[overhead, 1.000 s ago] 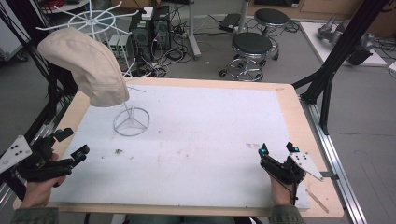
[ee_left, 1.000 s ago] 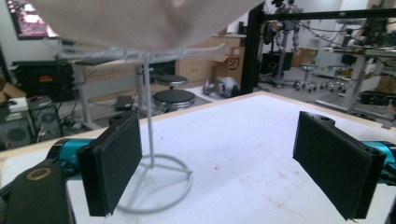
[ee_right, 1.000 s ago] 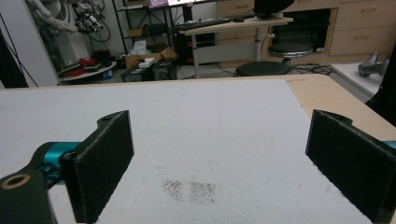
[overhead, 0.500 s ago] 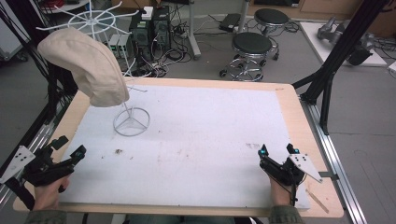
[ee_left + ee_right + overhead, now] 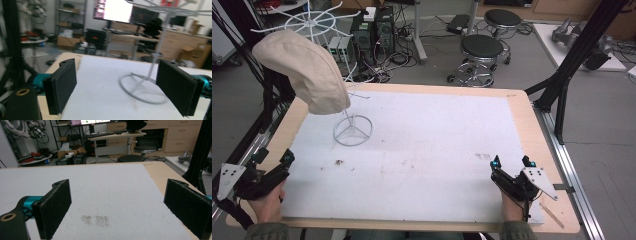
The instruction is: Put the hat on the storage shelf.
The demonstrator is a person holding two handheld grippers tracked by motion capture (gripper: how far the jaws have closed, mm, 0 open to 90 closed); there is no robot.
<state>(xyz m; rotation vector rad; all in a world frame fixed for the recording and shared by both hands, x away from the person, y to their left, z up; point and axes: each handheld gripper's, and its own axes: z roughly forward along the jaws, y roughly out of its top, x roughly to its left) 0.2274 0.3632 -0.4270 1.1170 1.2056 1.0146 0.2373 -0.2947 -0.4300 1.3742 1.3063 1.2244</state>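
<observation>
Beige cap on wire stand, long axis slanting down-right, left gripper and right gripper fingers spread wide, empty

We see a cream fabric cap hanging on a thin white wire stand at the far left of a white-topped table. The cap sits tilted on the upper part of the stand, its soft crown bulging up toward the left and its lower edge drooping toward the table without touching it. The stand's slim stem rises from a round wire ring base with spokes, which rests flat on the white surface. In the left gripper view the ring base and stem appear slightly blurred.
</observation>
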